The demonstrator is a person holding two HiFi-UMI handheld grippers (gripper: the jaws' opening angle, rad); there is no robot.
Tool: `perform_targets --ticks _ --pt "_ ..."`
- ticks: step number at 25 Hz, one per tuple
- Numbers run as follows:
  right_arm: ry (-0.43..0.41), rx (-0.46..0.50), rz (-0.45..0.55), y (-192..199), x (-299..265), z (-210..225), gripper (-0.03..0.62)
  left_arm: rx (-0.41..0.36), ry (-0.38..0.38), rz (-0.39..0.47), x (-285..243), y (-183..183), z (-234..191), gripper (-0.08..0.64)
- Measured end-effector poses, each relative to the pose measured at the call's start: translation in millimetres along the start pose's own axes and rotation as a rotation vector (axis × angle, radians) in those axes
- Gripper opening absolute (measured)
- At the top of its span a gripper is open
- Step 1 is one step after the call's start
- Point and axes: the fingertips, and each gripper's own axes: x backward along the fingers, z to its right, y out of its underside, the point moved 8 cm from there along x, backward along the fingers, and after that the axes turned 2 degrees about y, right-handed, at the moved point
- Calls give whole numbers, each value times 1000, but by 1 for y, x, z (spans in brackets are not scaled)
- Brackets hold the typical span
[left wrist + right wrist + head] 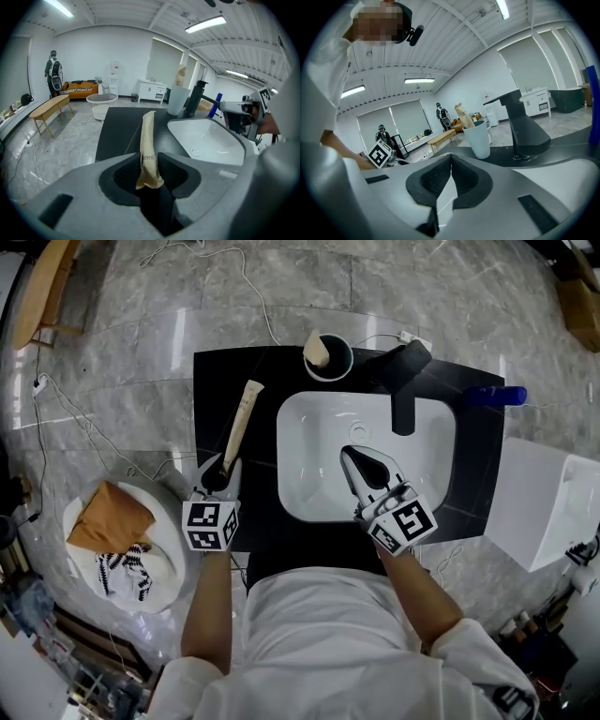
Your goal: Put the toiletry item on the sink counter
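A beige toiletry tube (239, 423) lies lengthwise on the black sink counter (216, 371), left of the white basin (319, 427). My left gripper (217, 474) is at the counter's near left, shut on the tube's crimped near end. In the left gripper view the tube (147, 140) runs away from the jaws along the counter, and the left gripper (149, 173) presses its flat end from both sides. My right gripper (350, 455) hovers over the basin, shut with nothing in it. In the right gripper view the right gripper (450, 158) has its tips touching.
A black faucet (405, 381) stands behind the basin, a pale cup (328, 357) with an item in it at the back, and a blue bottle (495, 395) at the far right. A white box (544, 512) sits right of the counter. A bag of clothes (117, 545) and cables lie on the floor to the left.
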Motion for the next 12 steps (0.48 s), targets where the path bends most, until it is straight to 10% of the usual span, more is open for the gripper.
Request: perform_targets --ticks 12 --pt "23 86 71 -35 25 -39 15 11 60 168 75 -27 5 118"
